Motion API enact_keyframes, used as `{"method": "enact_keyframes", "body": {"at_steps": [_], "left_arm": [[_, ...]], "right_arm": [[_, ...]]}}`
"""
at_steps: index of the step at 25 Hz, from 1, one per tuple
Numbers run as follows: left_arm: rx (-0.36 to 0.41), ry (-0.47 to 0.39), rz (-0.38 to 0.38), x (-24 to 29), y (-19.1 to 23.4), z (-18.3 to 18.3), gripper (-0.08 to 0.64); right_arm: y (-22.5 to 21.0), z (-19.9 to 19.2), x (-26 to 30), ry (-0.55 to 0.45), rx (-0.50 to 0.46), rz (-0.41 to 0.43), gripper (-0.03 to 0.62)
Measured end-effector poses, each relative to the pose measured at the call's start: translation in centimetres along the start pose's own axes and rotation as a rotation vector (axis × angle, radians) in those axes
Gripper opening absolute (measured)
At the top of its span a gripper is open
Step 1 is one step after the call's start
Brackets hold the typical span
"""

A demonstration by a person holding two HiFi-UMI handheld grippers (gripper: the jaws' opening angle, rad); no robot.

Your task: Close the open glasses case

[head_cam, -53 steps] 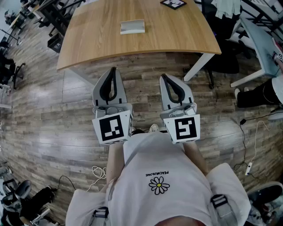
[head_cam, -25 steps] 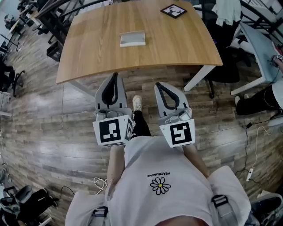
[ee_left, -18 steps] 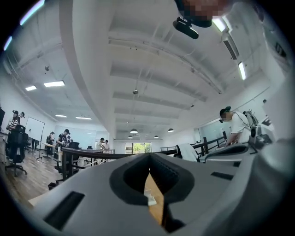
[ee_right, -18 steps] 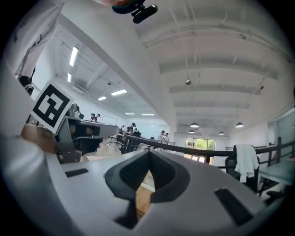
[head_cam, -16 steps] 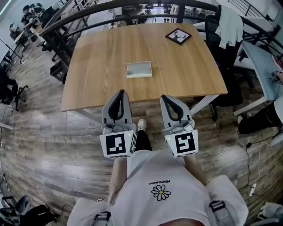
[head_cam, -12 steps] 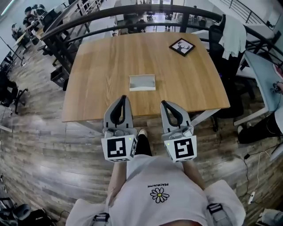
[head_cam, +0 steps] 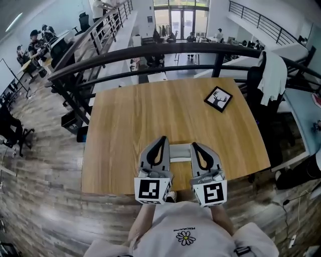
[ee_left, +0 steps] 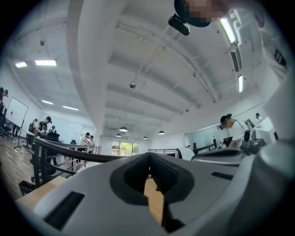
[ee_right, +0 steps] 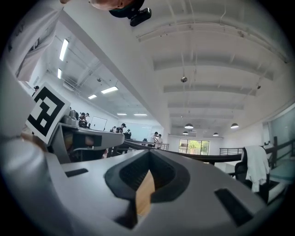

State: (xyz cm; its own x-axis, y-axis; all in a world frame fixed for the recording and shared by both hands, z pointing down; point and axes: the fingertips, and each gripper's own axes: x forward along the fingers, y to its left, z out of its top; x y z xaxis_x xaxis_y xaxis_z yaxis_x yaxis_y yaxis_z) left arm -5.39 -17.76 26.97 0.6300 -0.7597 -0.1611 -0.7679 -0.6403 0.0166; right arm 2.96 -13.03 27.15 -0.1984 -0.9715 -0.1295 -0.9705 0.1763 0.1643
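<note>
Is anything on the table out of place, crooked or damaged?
Nothing is spilled or broken. The case near the front edge lies open, and the framed picture at the far right lies flat, turned askew to the table edges.

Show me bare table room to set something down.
Bare: the left half of the table, up to the left gripper, and the far strip left of the framed picture. Crowded: the near edge, glasses case between it and the right gripper.

Bright, even light is given by ceiling strips [ee_right: 64, 50] and far windows [head_cam: 176, 15]; shadows kept soft; heavy fisheye bending at edges; gripper views vignetted black, foreground defocused
</note>
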Motion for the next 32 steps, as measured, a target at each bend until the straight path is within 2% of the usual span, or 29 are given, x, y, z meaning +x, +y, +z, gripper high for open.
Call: {"method": "enact_keyframes", "body": {"at_steps": [2,4,7,13,19,23,26,29,32], "left_arm": [[-0.006,0.002,0.007,1.8,1.4,-0.5,0.017],[-0.039,0.048,0.011,3.6,2.4,-1.9,0.017],[-0.094,0.094,0.017,5.3,2.7,-3.5,0.017],[-0.075,0.113,0.075,6.9,3.6,-4.3,0.017],[-0.033,0.087,0.161,8.5,5.1,-3.5,0.017],[-0.063,0.101,0.137,8.9,4.5,-3.5,0.022],[-0.087,0.114,0.091,9.8,3.5,-4.1,0.165],[-0.076,0.153,0.041,10.7,2.1,-5.2,0.237],[-0.092,0.209,-0.001,11.0,1.3,-7.2,0.261]], "right_arm": [[-1.2,-0.4,1.9,0.003,0.001,-0.026,0.006],[-2.4,-0.6,3.4,0.001,0.016,-0.044,0.006],[-3.5,-1.9,4.6,0.018,0.053,0.0,0.007],[-4.0,-3.8,6.9,0.034,0.051,0.078,0.007],[-5.0,-4.0,7.7,0.044,0.063,0.103,0.006],[-5.9,-4.6,7.3,0.074,0.067,0.104,0.008],[-6.3,-4.9,7.6,0.078,0.08,0.122,0.008],[-6.5,-5.5,7.6,0.095,0.093,0.155,0.007],[-6.6,-6.5,7.4,0.118,0.073,0.164,0.006]]}}
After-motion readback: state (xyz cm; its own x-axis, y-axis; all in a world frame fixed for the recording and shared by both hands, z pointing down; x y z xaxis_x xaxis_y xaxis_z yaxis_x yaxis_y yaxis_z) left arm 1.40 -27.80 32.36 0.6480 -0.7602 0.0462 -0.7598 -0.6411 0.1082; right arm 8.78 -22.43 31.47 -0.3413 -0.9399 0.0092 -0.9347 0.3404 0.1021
